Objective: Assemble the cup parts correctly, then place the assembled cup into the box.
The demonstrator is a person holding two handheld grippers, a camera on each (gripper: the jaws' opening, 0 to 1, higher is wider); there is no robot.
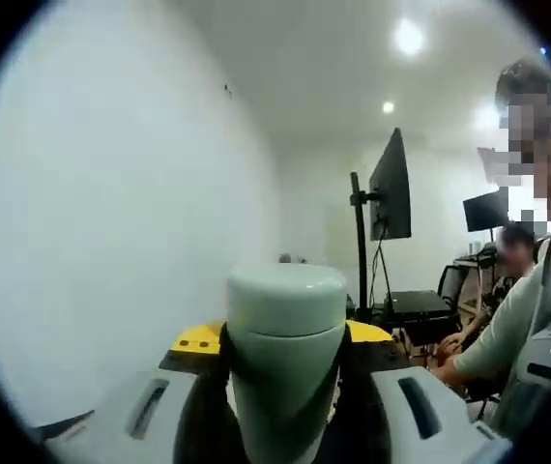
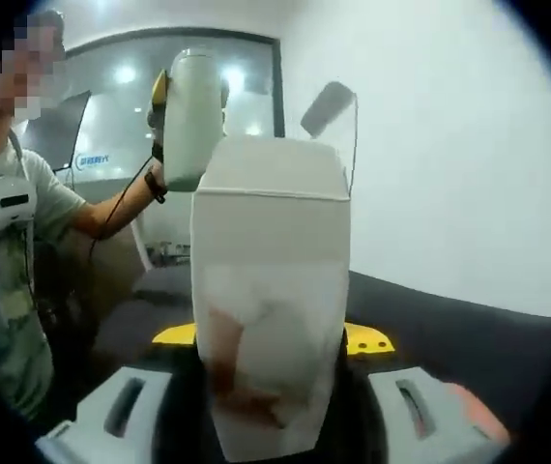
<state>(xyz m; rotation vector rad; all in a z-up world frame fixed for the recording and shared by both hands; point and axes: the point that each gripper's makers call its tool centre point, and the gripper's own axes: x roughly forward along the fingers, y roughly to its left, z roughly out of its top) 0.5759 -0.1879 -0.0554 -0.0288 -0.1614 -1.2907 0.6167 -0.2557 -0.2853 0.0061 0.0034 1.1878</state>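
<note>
My left gripper (image 1: 285, 391) is shut on a pale green cup body (image 1: 287, 333), which stands upright between the jaws with its rounded end up. My right gripper (image 2: 271, 391) is shut on a white, squarish, translucent cup part (image 2: 271, 251) with a flat lid-like top and something reddish showing dimly through its lower half. In the right gripper view the green cup body (image 2: 193, 87) is held high at the upper left by the left gripper (image 2: 190, 145), just behind and left of the white part's top. Whether the two parts touch is unclear.
A white wall (image 1: 111, 213) is on the left. A monitor on a black stand (image 1: 390, 188) is at the back, with a seated person (image 1: 512, 261) beyond it. The person holding the grippers (image 2: 5, 232) stands close. A dark surface (image 2: 449, 319) lies below.
</note>
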